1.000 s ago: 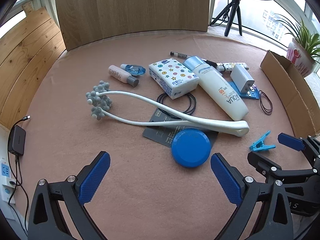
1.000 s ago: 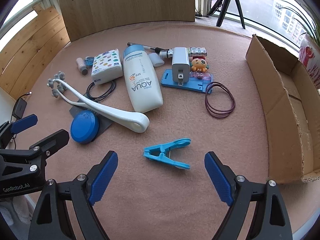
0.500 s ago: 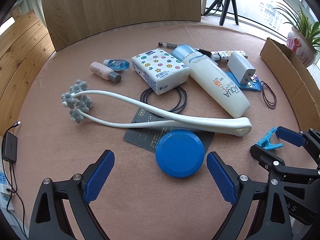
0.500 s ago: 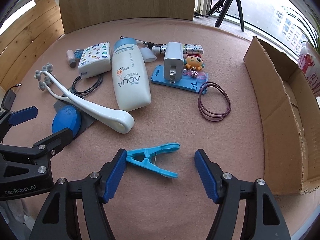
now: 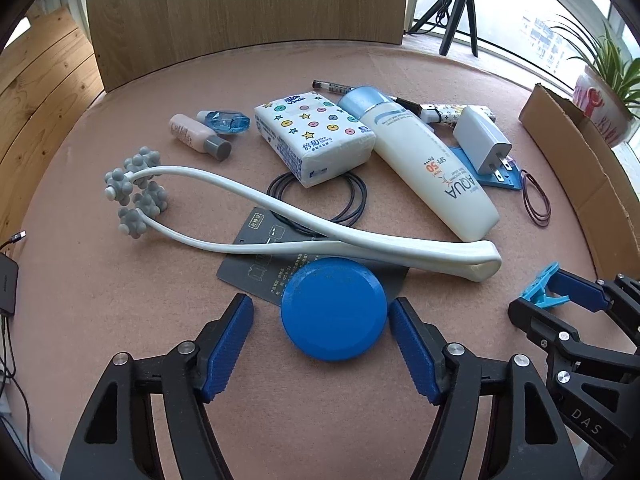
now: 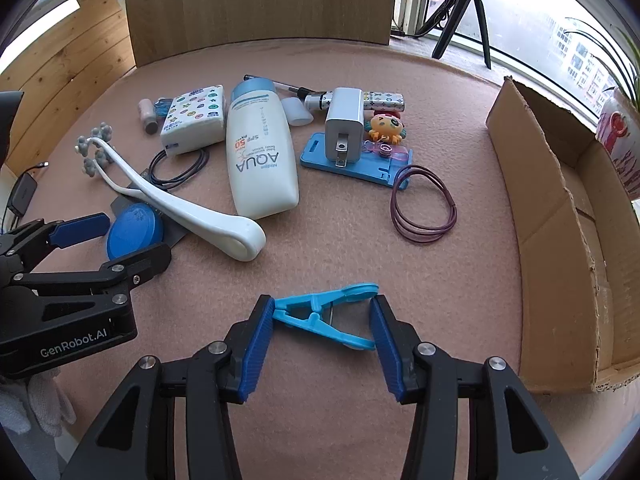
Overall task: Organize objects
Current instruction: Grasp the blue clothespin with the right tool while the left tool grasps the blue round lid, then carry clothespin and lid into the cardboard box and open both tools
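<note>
1. Where my left gripper (image 5: 320,344) straddles the blue round lid (image 5: 334,309), its jaws have just been closing, pads not yet touching; the lid hides part of a dark card (image 5: 256,256), massager (image 5: 320,236) just beyond.
2. On the right wrist view, my right gripper (image 6: 320,344) has just been closing around the blue clothespin (image 6: 326,314); left pad touches, right contact unclear. Cardboard box (image 6: 560,240) stands right, open felt between.

Printed "AQUA" and an orange "SPF 50" on the white sunscreen bottle (image 6: 260,156) lying mid-worktop. "Vinda" in blue, plus "Ultra Strong" beside Chinese characters, on the star-patterned tissue pack (image 5: 316,136) to its left. "GenRobot.AI" in white on the black left tongs (image 6: 74,344) body at near left. "DAS" on the right tongs (image 5: 586,420) body, near right. Small print on the dark card (image 5: 260,268), too fine to read.
</note>
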A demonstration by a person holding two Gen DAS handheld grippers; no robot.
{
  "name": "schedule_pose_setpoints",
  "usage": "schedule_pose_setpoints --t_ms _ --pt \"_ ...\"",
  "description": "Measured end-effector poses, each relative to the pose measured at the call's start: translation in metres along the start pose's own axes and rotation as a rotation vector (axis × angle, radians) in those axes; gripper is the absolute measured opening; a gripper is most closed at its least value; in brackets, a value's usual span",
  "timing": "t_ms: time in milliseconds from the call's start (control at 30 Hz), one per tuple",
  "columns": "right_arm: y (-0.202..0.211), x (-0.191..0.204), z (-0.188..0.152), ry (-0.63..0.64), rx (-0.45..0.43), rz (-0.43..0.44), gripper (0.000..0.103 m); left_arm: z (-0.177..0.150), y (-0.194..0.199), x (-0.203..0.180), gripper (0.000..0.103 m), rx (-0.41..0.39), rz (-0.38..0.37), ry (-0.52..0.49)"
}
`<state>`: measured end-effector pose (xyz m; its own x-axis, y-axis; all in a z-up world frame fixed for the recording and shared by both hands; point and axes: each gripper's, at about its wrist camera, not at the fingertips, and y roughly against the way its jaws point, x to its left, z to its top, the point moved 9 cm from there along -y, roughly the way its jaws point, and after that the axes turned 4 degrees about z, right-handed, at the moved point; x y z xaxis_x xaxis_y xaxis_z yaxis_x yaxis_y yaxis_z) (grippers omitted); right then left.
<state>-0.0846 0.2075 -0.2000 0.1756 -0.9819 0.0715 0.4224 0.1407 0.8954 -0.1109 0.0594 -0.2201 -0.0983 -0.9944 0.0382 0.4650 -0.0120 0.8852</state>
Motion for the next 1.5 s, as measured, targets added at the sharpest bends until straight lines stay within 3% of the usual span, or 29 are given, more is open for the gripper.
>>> schedule_pose_setpoints --t_ms 200,400,633,700,867,1233,1500 --pt "0.002 0.0 -0.003 -0.005 0.0 0.014 0.045 0.0 0.004 0.006 0.067 -0.002 -0.025 0.024" --pt "0.003 0.0 -0.005 -0.003 0.002 0.017 0.045 0.003 0.009 0.019 0.075 -0.029 -0.026 0.09" --pt "0.003 0.0 -0.006 0.003 0.005 0.017 0.045 0.002 0.0 0.018 0.075 -0.01 0.006 0.039" --pt "0.003 0.0 -0.006 0.001 0.005 0.016 0.045 0.004 0.001 0.02 0.073 -0.02 0.014 0.05" --pt "0.006 0.0 -0.007 0.003 -0.002 0.014 0.045 0.008 0.001 0.026 0.054 -0.021 -0.001 0.073" --pt "0.018 -0.001 -0.003 0.006 -0.031 0.033 0.045 -0.004 0.013 0.037 0.054 -0.015 -0.018 0.115" --pt "0.047 -0.008 0.011 0.002 -0.101 0.049 0.045 0.012 0.043 0.029 0.054 -0.073 -0.028 0.103"
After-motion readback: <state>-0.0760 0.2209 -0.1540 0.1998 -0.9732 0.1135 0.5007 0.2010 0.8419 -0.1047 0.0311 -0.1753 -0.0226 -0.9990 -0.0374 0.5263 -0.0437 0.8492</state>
